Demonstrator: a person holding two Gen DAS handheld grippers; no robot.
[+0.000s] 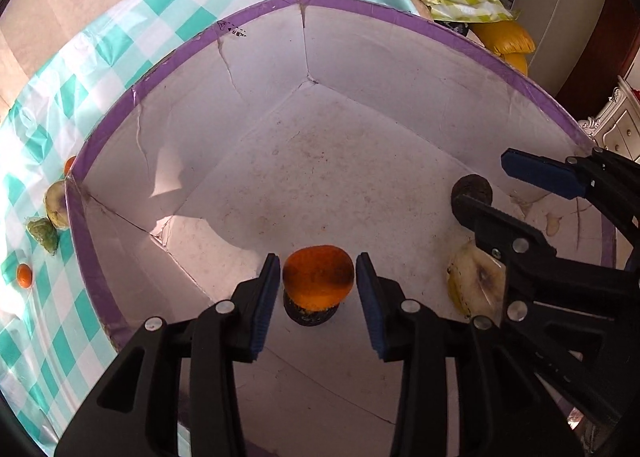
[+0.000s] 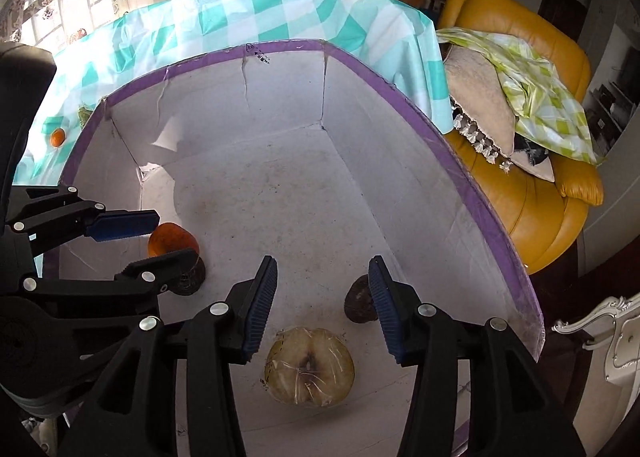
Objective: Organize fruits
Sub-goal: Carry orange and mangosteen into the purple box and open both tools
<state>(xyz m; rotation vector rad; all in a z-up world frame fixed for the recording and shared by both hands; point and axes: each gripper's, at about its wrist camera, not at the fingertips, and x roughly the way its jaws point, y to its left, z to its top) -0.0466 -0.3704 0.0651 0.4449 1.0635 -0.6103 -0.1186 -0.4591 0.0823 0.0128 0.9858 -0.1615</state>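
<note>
A white cardboard box [image 1: 304, 1] with a purple taped rim fills both views. My left gripper [image 1: 318, 269] points down into it, and an orange fruit [image 1: 318, 277] sits between its blue pads with a thin gap on each side. A dark round thing [image 1: 310, 313] lies right under the orange. My right gripper [image 2: 322, 269] is open above a pale cut fruit wrapped in film [image 2: 310, 369] on the box floor. A dark brown round fruit [image 2: 360, 305] rests beside its right finger. Each gripper shows in the other's view: the left gripper [image 2: 176, 235] and the right gripper [image 1: 504, 185].
The box stands on a teal checked tablecloth [image 1: 120, 57]. Outside its left wall lie a small orange [image 1: 24, 275], a green wrapped item [image 1: 42, 233] and a pale fruit [image 1: 56, 205]. A yellow armchair [image 2: 540, 197] with cloth stands beyond the right wall.
</note>
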